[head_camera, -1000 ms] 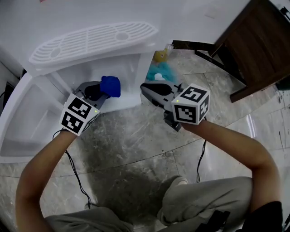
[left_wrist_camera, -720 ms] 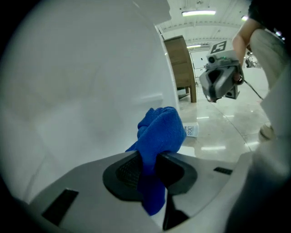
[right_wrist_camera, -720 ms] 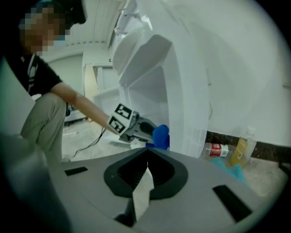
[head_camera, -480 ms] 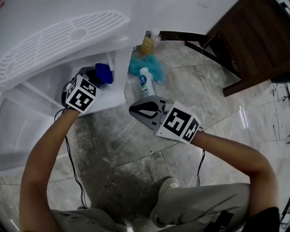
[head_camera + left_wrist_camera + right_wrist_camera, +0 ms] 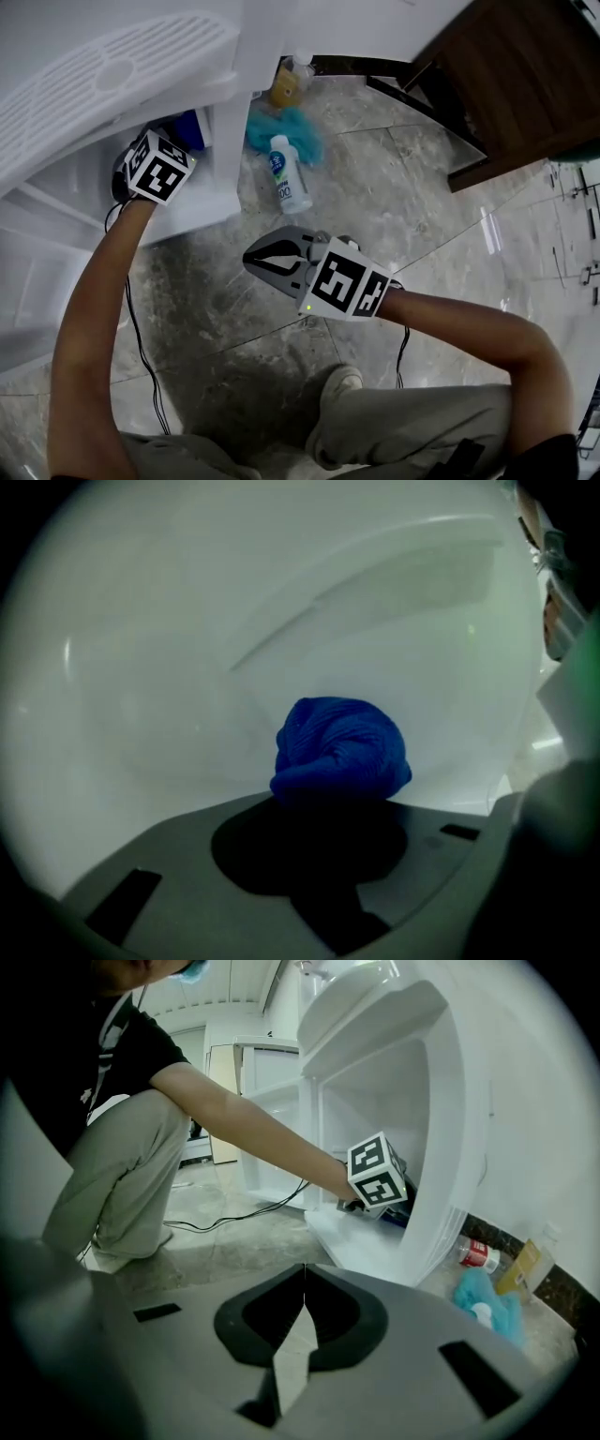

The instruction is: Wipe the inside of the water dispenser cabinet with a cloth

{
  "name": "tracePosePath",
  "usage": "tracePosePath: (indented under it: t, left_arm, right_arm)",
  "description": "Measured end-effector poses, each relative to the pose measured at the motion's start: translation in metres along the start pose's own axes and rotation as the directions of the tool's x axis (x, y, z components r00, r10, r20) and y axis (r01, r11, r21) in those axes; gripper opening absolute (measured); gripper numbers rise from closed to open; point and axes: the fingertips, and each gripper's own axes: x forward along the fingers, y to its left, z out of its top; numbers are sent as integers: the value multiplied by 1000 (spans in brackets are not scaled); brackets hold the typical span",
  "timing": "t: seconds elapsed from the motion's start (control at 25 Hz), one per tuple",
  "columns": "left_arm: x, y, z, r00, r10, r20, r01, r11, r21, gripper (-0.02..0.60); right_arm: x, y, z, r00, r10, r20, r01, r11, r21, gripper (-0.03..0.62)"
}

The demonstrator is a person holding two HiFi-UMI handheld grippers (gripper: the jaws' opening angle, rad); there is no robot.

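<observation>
The white water dispenser cabinet (image 5: 225,112) stands with its door (image 5: 37,281) swung open at the left. My left gripper (image 5: 178,141) reaches inside it, shut on a bunched blue cloth (image 5: 192,127). In the left gripper view the blue cloth (image 5: 342,750) bulges out from the jaws of the left gripper (image 5: 328,799) against the cabinet's white inner wall (image 5: 187,667). My right gripper (image 5: 255,259) hangs over the marble floor outside the cabinet, shut and empty. Seen from the right gripper (image 5: 304,1271), the left gripper's marker cube (image 5: 377,1171) sits in the cabinet opening (image 5: 441,1101).
On the floor beside the cabinet lie a white bottle (image 5: 288,175), a teal cloth (image 5: 286,131) and a yellow bottle (image 5: 284,86). A dark wooden unit (image 5: 506,75) stands at the upper right. A black cable (image 5: 141,347) trails over the floor, and the person's legs are crouched below.
The left gripper has gone further into the cabinet with the blue cloth. The right gripper has sunk and drawn back from the cabinet, staying shut.
</observation>
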Motion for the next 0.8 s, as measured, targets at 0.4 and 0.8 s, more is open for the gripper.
tracePosePath:
  t: [0.4, 0.8]
  left_arm:
    - [-20, -29, -2, 994, -107, 33, 105, 993, 51, 89]
    - [-1, -3, 0, 997, -71, 25, 73, 993, -95, 89]
  right_arm:
    - [11, 2, 17, 1000, 20, 19, -20, 1000, -4, -2]
    - [5, 12, 6, 999, 23, -24, -23, 1000, 9, -2]
